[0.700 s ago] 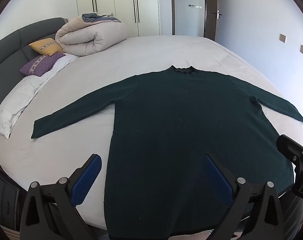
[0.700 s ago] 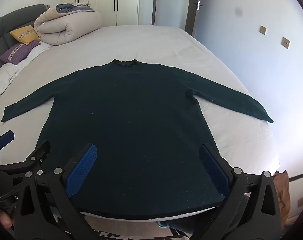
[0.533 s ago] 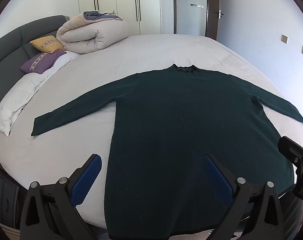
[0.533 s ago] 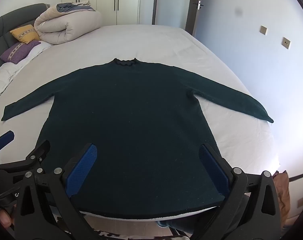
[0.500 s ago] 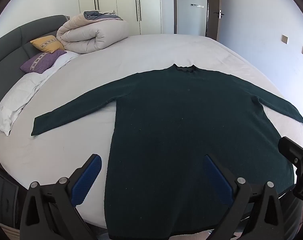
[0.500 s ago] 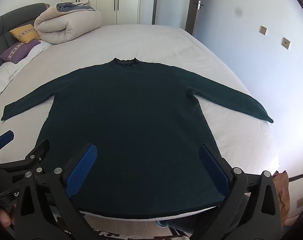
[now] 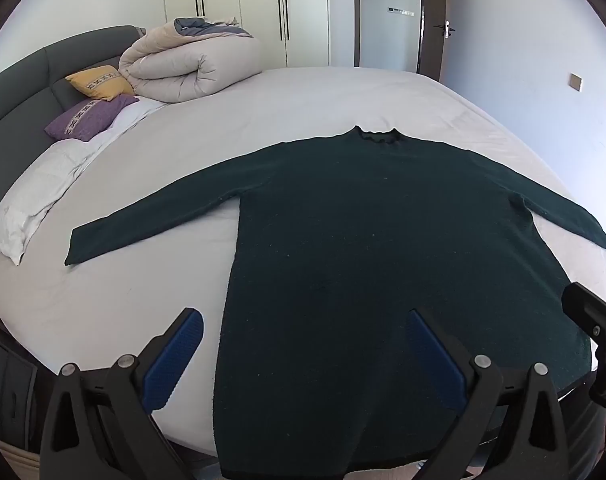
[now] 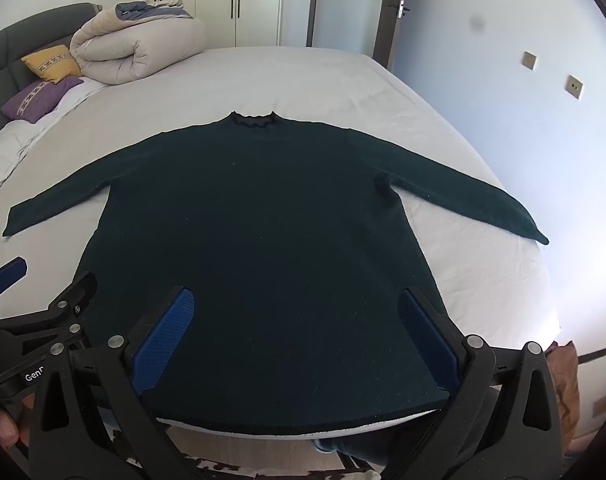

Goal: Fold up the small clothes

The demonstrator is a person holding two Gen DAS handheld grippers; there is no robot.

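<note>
A dark green long-sleeved sweater (image 7: pixel 363 240) lies flat on the white bed (image 7: pixel 303 96), collar away from me, both sleeves spread out; it also shows in the right wrist view (image 8: pixel 263 220). My left gripper (image 7: pixel 303 354) is open and empty above the sweater's lower left hem. My right gripper (image 8: pixel 295 336) is open and empty above the lower right hem. The right gripper's edge shows in the left wrist view (image 7: pixel 595 324), and the left gripper shows in the right wrist view (image 8: pixel 35 312).
A rolled beige duvet (image 7: pixel 183 68) lies at the head of the bed, with a yellow pillow (image 7: pixel 99 82) and a purple pillow (image 7: pixel 87 116) beside it. A grey headboard (image 7: pixel 19 92) stands at the left. The bed's near edge (image 8: pixel 303 436) is just below the hem.
</note>
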